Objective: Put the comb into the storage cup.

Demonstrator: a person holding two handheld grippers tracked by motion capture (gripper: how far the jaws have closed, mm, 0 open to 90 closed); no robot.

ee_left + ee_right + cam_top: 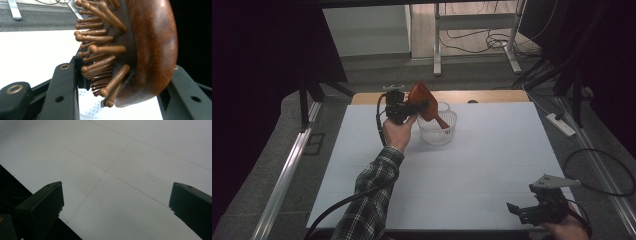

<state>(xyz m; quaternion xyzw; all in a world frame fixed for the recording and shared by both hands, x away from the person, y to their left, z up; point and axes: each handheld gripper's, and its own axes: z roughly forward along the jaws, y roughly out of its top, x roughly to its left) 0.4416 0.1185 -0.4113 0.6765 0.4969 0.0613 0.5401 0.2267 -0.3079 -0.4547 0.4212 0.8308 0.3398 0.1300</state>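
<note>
Two tools are mine: my left tool (421,106) squeezes a brown hairbrush (424,105) held over the clear basket (438,131), and my right tool (518,210) sits wide open, empty, above the white tabletop (492,165).

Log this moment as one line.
left hand-held gripper: shut on hairbrush | handle dipping into basket | right hand-held gripper: open, idle over table

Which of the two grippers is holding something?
The left gripper: its jaws clamp a wooden hairbrush above the basket. The right gripper is open, with nothing between its jaws.
</note>
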